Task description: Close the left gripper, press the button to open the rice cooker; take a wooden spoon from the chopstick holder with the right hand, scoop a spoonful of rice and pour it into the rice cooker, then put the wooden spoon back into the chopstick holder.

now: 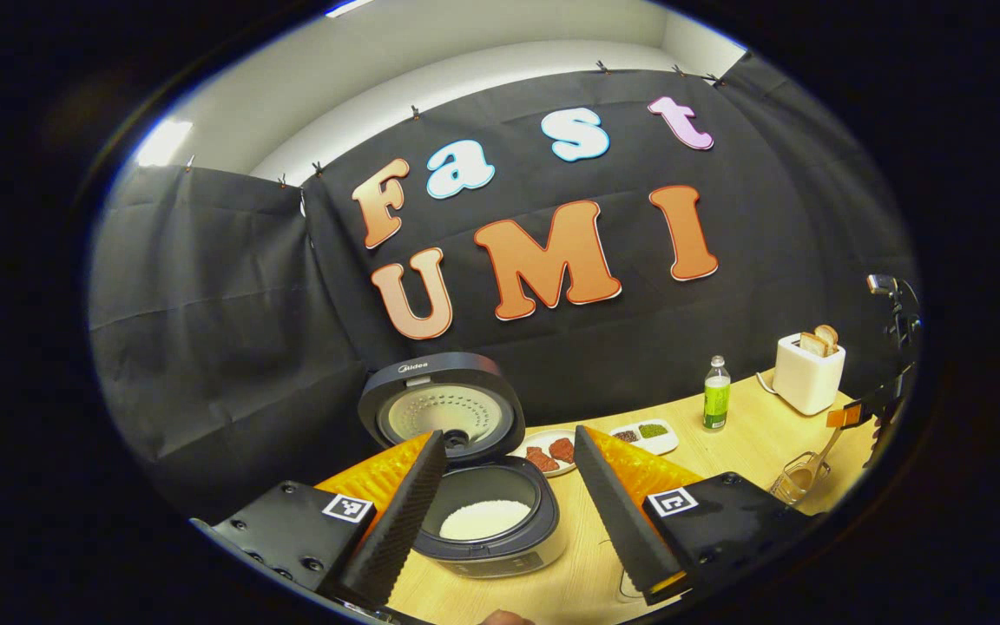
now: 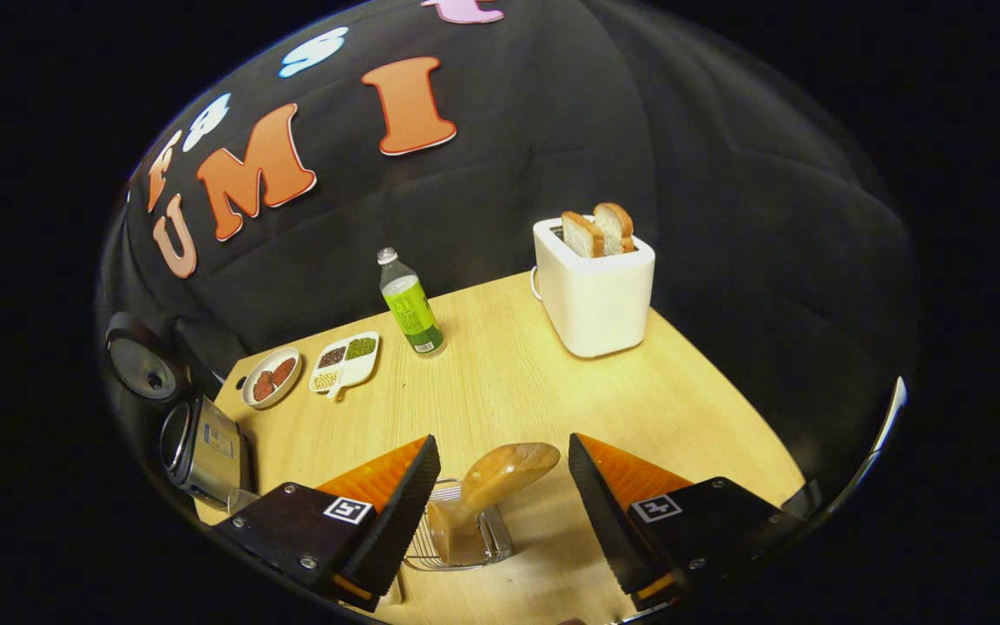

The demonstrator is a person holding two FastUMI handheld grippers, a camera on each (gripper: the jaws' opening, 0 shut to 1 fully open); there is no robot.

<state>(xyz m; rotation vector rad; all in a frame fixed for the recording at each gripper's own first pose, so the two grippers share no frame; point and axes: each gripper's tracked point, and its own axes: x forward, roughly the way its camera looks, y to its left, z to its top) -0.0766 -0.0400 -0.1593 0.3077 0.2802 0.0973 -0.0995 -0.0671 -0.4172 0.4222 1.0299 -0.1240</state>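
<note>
The rice cooker point(image 1: 500, 538) stands open, its round lid point(image 1: 444, 408) tipped up at the back and white rice point(image 1: 484, 519) lying in the pot. My left gripper point(image 1: 509, 436) is open just in front of and above the pot, holding nothing. In the right gripper view the wooden spoon point(image 2: 504, 473) stands bowl-up in the wire chopstick holder point(image 2: 457, 534). My right gripper point(image 2: 500, 441) is open with the spoon's bowl between its fingers, untouched. The left gripper view has the holder point(image 1: 799, 477), the spoon point(image 1: 825, 451) and the right gripper point(image 1: 878, 417) at far right.
On the wooden table point(image 2: 509, 382) a white toaster point(image 2: 595, 286) with two bread slices stands at the back. A green bottle point(image 2: 411, 308), a divided dish of beans point(image 2: 345, 360) and a plate of red pieces point(image 2: 270, 378) sit along the wall. The cooker point(image 2: 200, 447) is at left.
</note>
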